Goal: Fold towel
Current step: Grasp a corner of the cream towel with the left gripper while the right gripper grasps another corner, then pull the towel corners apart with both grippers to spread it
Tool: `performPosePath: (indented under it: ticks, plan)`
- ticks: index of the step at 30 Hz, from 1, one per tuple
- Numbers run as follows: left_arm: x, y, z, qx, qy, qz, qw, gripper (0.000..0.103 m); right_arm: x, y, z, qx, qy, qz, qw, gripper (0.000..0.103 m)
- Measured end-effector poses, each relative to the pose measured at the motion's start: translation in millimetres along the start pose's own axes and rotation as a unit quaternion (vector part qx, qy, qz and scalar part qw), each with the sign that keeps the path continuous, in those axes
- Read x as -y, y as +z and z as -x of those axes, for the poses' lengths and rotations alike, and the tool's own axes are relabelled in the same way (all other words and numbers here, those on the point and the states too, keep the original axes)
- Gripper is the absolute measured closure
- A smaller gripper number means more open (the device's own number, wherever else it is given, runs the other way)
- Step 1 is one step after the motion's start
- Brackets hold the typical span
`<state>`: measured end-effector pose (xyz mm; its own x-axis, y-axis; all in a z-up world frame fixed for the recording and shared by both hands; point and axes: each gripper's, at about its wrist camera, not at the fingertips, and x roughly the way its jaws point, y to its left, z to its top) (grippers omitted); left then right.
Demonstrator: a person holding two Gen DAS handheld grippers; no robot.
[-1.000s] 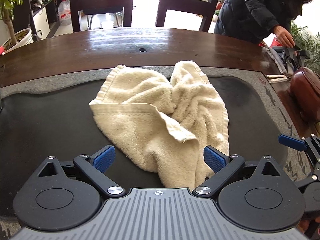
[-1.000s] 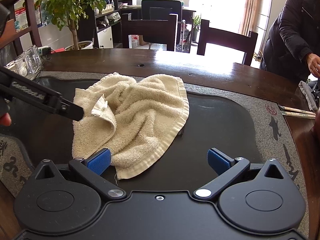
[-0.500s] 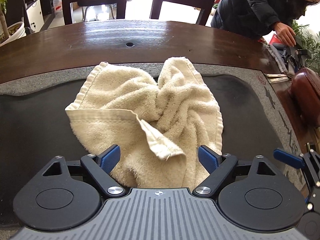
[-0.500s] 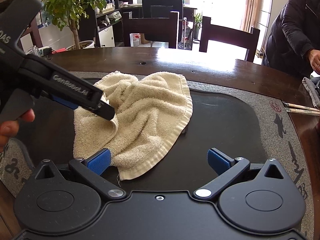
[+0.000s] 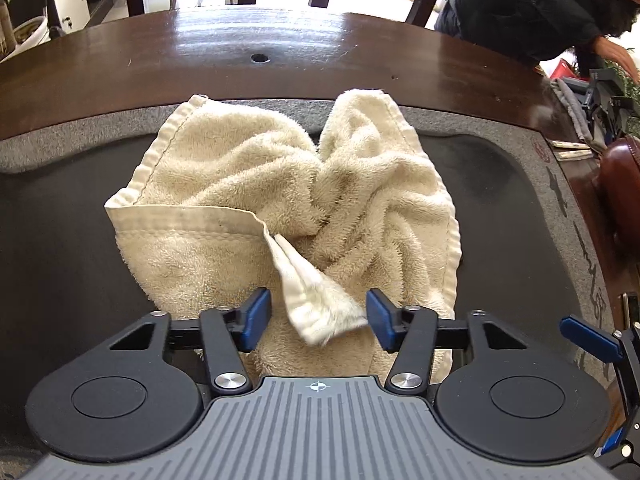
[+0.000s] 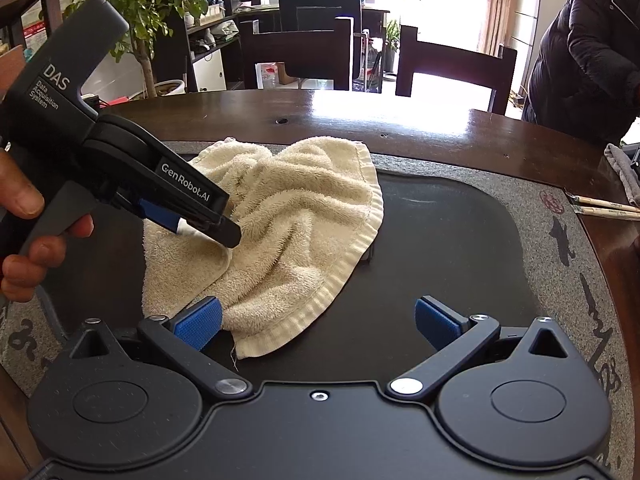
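Observation:
A crumpled cream towel [image 5: 248,184] [image 6: 304,216] lies on the black mat [image 6: 440,240]. My left gripper [image 5: 319,317] hovers low over the towel's near side. Its jaws are partly drawn in but still open, and a raised hemmed corner [image 5: 320,304] stands between the blue pads, touching the right one. In the right wrist view the left gripper [image 6: 200,230] reaches in from the left in a person's hand, with the white corner showing between its pads. My right gripper [image 6: 318,322] is wide open at the towel's near hem, its left pad beside the cloth.
The mat sits on a dark wooden table [image 5: 280,52] with chairs [image 6: 452,68] behind. A person in a dark jacket [image 6: 592,60] leans at the far right. A brown leather object [image 5: 622,192], thin sticks [image 6: 604,206] and a potted plant [image 6: 140,0] stand around the edges.
The left gripper has moved forward and down over the towel, and its jaws have narrowed around the raised corner. The right gripper has stayed in place, open.

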<state>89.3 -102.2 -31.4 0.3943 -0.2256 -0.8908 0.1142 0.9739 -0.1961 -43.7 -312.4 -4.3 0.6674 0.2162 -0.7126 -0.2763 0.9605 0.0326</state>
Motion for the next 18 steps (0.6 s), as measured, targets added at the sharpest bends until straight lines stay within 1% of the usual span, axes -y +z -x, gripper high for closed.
performPosePath:
  ticks: [2, 5, 8, 11, 15, 18]
  plan:
    - [-5, 5, -7, 0.000, -0.001, 0.001, 1.0000, 0.069, 0, 1, -2, -0.001, 0.001, 0.000, 1.000, 0.000]
    - [-8, 5, -7, 0.000, -0.007, 0.009, 0.9999, 0.080, 0, 1, -2, -0.002, 0.002, 0.001, 1.000, 0.000]
    - [-9, 4, -5, 0.003, -0.009, 0.008, 0.9999, 0.085, -1, 1, -3, -0.004, 0.005, 0.002, 1.000, 0.000]
    - [-11, 2, 1, 0.011, -0.014, 0.009, 0.9998, 0.087, -3, 1, -4, -0.006, 0.008, 0.006, 1.000, 0.000]
    - [-19, -1, 14, 0.026, -0.019, 0.018, 0.9993, 0.088, -6, 1, -6, -0.008, 0.013, 0.011, 1.000, 0.000]
    - [-30, -6, 28, 0.040, -0.016, 0.027, 0.9987, 0.088, -8, 0, -7, -0.010, 0.017, 0.015, 1.000, 0.000]
